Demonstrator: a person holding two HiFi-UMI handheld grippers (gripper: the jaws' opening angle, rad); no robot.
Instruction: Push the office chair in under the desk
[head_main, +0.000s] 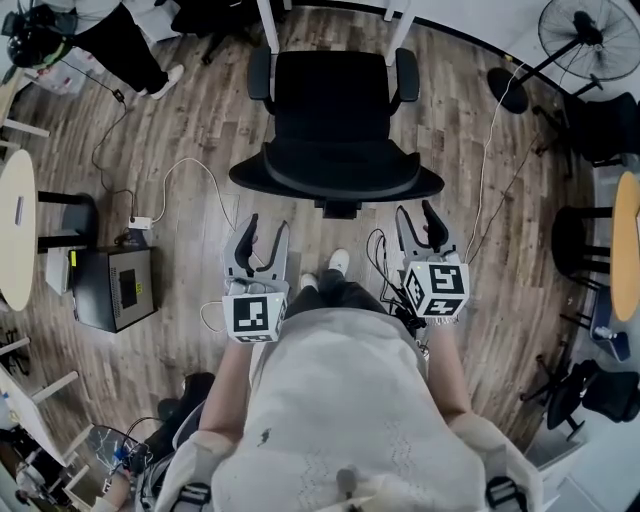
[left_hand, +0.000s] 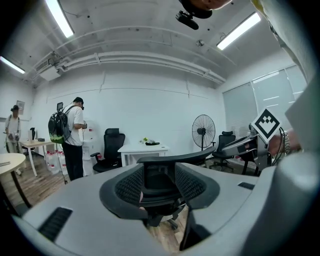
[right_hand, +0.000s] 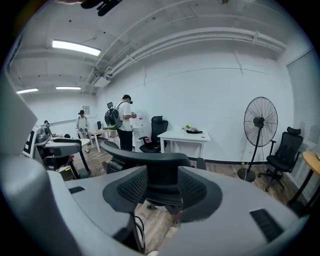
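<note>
**Head view: chair out in front of the desk, both claws open and empty**

Head view, looking steeply down: the office chair (head_main: 335, 130) sits top centre on the wood floor (head_main: 200, 120), with its curved backrest (head_main: 335, 178) towards the person. Its seat is fully exposed. Two white desk legs (head_main: 268, 22) show at the top edge, just past the armrests, so the chair isn't under the desk yet.

- The left gripper (head_main: 266, 228) is lower left of the backrest, near it but apart. Its jaws are spread with nothing between them.
- The right gripper (head_main: 417, 212) is lower right of the backrest, also short of contact. Its jaws are spread too and grip nothing.
- Both gripper views agree: the pads stand apart, and the backrest top shows through the gap beyond the tips, not pinched.

The white desk (right_hand: 187, 135) stands beyond the chair in the right gripper view. A small dark and green item (right_hand: 192, 130) lies on top, too small to identify. A second black chair (right_hand: 155, 135) is just left of the desk.

Other things in view:
- A black box (head_main: 115, 288) sits on the floor at left centre in the head view, yellow label on top. Nothing of its inside shows.
- White cables (head_main: 190, 170) loop across the floor between the box and the chair.
- A round table (head_main: 15, 240) is at the left edge.
- A standing fan (head_main: 590, 35) is at upper right.
- A person with a backpack (left_hand: 70, 135) stands at the left in the left gripper view, well apart from the chair.
</note>
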